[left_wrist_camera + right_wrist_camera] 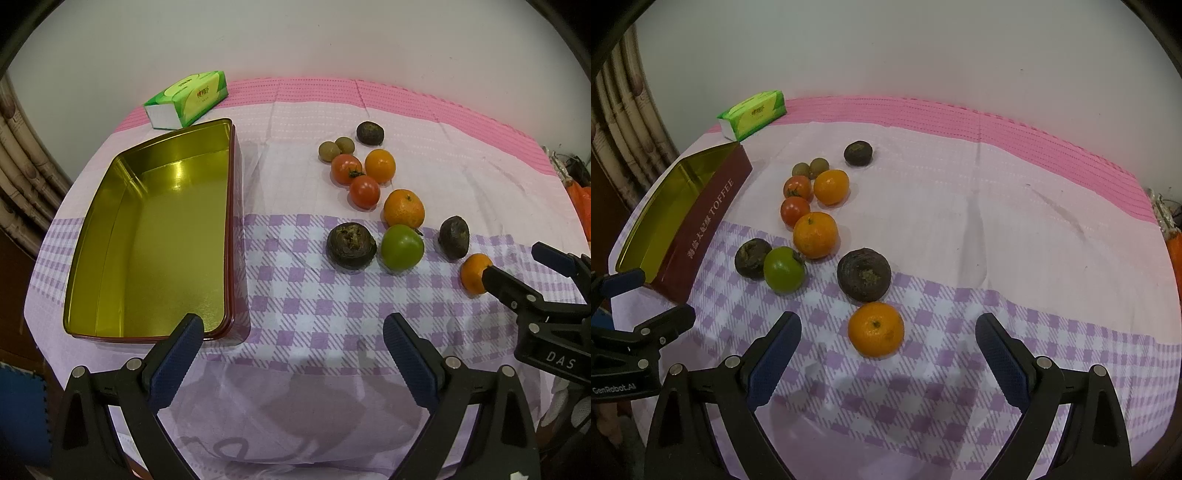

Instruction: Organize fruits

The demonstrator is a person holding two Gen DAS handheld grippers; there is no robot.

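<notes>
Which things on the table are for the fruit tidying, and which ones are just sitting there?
For the job:
- the oranges, red tomatoes, green tomato, dark brown fruits and two small brownish fruits
- the open, empty toffee tin
- the left gripper and right gripper, both open

Just lying about:
- the green tissue pack
- the checked tablecloth

My right gripper (888,341) hangs wide open over the checked cloth (1052,332), a small orange (875,329) lying between my fingertips, touching neither. Just beyond it sits a dark fruit (864,274). The toffee tin (690,221) stands open far left.
</notes>
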